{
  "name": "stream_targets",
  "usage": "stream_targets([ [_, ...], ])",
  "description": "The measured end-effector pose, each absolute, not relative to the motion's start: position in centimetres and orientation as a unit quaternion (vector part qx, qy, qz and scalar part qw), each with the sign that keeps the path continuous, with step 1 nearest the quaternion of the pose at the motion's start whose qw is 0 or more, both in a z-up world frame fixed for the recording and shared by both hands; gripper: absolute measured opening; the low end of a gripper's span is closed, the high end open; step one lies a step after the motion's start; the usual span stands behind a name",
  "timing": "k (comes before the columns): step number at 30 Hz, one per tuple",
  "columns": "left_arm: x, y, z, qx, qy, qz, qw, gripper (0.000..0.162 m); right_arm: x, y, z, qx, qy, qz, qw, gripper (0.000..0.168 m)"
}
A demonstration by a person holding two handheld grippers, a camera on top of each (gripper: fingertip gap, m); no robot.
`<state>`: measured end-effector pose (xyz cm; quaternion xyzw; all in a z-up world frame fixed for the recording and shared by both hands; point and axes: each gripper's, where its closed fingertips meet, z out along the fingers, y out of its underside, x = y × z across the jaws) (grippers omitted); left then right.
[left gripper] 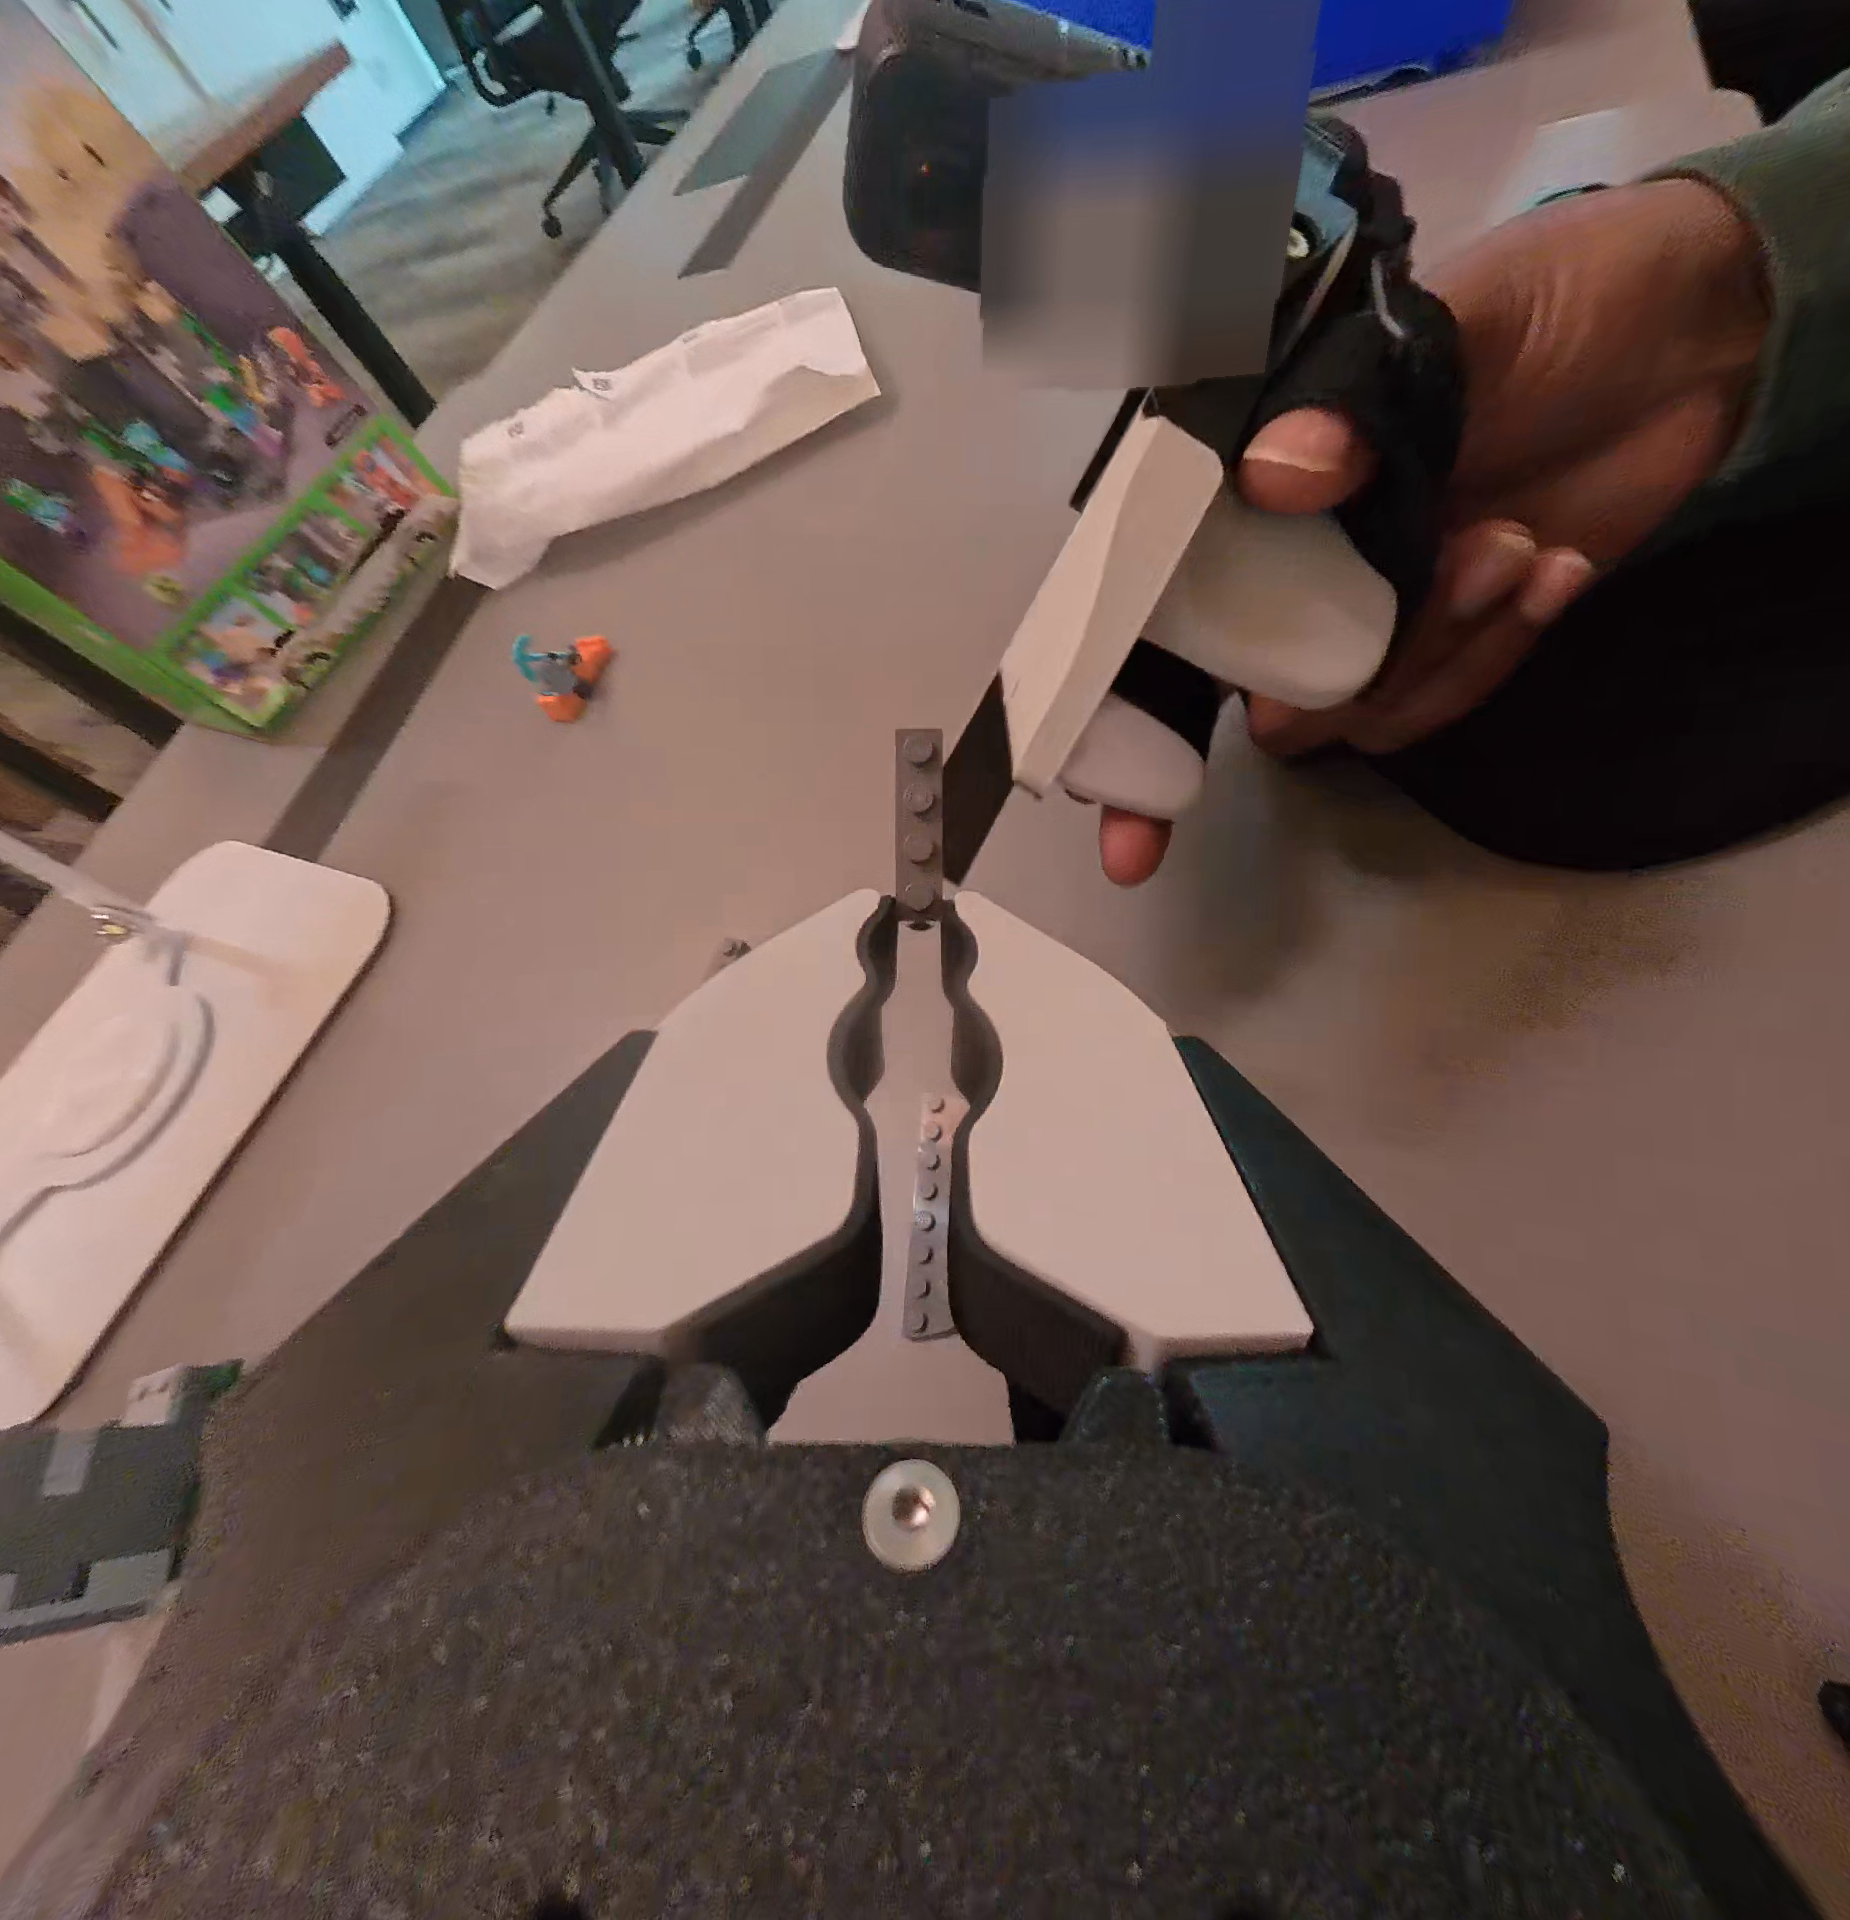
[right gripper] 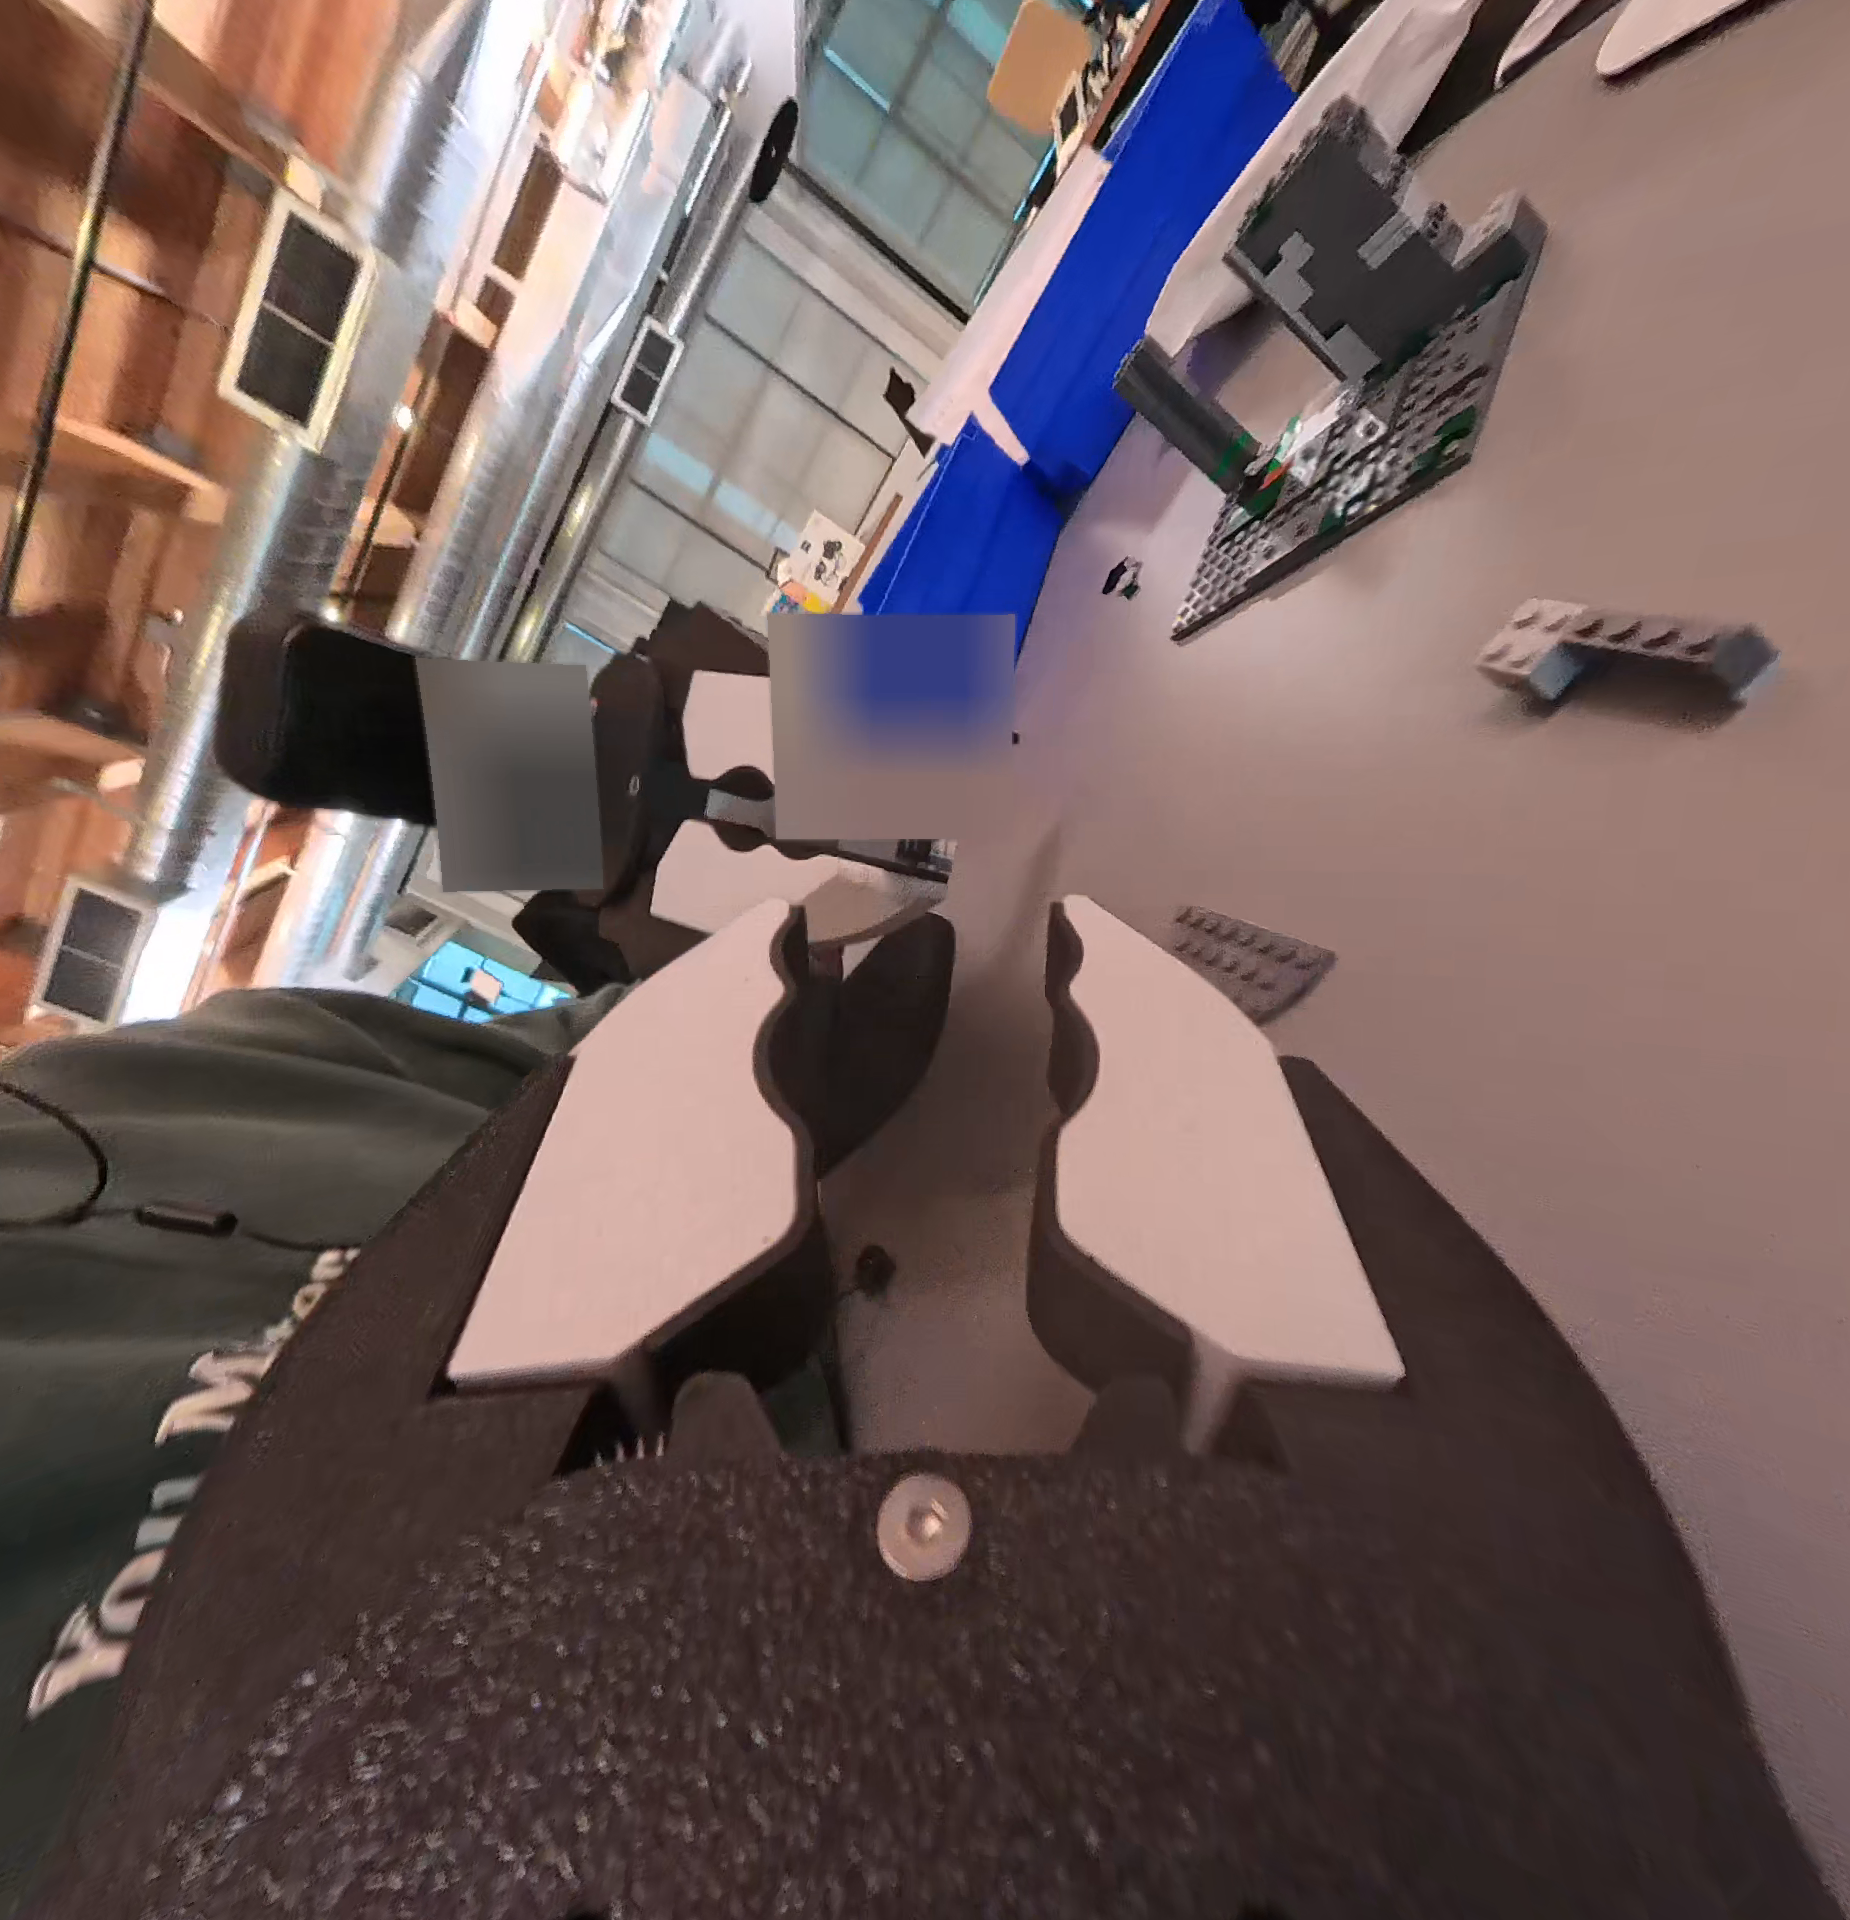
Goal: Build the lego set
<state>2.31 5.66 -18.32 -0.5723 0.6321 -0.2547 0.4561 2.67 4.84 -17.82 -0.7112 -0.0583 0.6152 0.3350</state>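
In the left wrist view my left gripper [left gripper: 919, 909] is shut on the end of a narrow dark grey Lego plate [left gripper: 919, 816], which sticks out ahead of the fingertips above the table. A longer grey plate [left gripper: 929, 1216] shows through the gap between the fingers, below the gripper. My right gripper [left gripper: 988, 790], held by a hand [left gripper: 1586, 436], hovers with its tip right beside the held plate. In the right wrist view the right gripper [right gripper: 921, 914] is open and empty, rolled on its side, facing the left gripper [right gripper: 729, 800].
The Lego box [left gripper: 173, 468], a torn white paper bag [left gripper: 661, 426], a small orange and teal figure [left gripper: 568, 675] and a white tray [left gripper: 142, 1091] lie to the left. The grey partial build [right gripper: 1357, 395], a grey arch piece [right gripper: 1627, 655] and a flat grey plate [right gripper: 1253, 966] sit on the table. My left and right fingertips are right by each other.
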Motion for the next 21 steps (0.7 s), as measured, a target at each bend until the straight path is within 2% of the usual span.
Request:
stream_targets([
  [6, 1.9, 5.1, -18.2, -0.565, 0.634, -0.224, 0.479, 0.008, -0.1, 4.8, -17.3, -0.724, -0.058, 0.598, 0.339, 0.046],
  [13, 1.6, 5.1, -18.9, -0.570, 0.638, -0.206, 0.476, 0.008, -0.7, 5.1, -17.8, -0.740, -0.053, 0.593, 0.313, 0.029],
  [17, 1.4, 5.2, -19.4, -0.571, 0.642, -0.182, 0.477, 0.008, -0.8, 5.1, -18.4, -0.752, -0.049, 0.592, 0.285, 0.025],
  [21, 1.0, 5.4, -19.7, -0.573, 0.642, -0.158, 0.485, 0.008, -1.0, 5.2, -18.7, -0.762, -0.076, 0.571, 0.296, 0.020],
])
